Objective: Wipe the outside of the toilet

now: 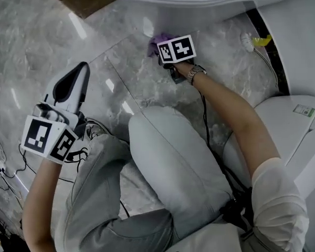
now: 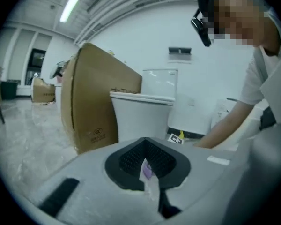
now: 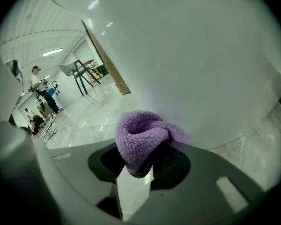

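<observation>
The right gripper [image 3: 139, 168] clamped its fingers on the purple cloth [image 3: 143, 137], which lay against the toilet [image 3: 192, 55] straight ahead, top centre of the head view. The left gripper [image 2: 147, 171], fingers closed, hung well apart at lower left.

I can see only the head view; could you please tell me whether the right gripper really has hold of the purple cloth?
Observer: Yes. The right gripper view shows the right gripper shut on the purple cloth, wadded between its jaws.
Operator: Thank you. Is the cloth at the toilet?
Observer: It seems to press against the toilet, low on its white outer wall.
Operator: And the left gripper?
Observer: The left gripper has its jaws together, with only a small purple fleck between them. It points towards a cardboard box.
</observation>
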A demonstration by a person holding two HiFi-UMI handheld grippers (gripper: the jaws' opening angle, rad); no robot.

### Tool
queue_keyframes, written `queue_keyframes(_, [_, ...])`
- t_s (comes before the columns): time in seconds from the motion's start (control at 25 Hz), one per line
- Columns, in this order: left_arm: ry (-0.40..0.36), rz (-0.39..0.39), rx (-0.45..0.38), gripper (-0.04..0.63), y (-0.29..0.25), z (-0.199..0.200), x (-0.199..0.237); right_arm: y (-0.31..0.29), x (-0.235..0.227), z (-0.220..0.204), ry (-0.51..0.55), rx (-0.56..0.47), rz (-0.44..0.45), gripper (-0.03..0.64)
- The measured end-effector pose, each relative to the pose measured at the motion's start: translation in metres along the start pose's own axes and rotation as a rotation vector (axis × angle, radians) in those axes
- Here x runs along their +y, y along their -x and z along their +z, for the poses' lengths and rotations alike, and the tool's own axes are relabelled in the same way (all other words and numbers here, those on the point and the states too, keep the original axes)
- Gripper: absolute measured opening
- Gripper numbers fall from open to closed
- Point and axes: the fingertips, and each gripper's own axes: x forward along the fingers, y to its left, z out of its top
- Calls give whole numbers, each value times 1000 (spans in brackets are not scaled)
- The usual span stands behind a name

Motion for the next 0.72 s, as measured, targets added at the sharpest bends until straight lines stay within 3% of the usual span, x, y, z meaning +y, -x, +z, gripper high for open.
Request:
queue_keyframes(0.08, [103,53,-124,5,11,7,13,-1,24,23,-16,-47,59,129])
queue_keyframes(0.2, [146,106,-245,5,29,15,31,8,42,48,-145,-112,131,127])
queue_keyframes(0.4, [140,153,-271,5,54,8,40,53,59,69,-104,-182,193,127])
queue_keyframes(0.72, [95,109,-256,5,67,21,29,132,95,110,-25,-258,269,129])
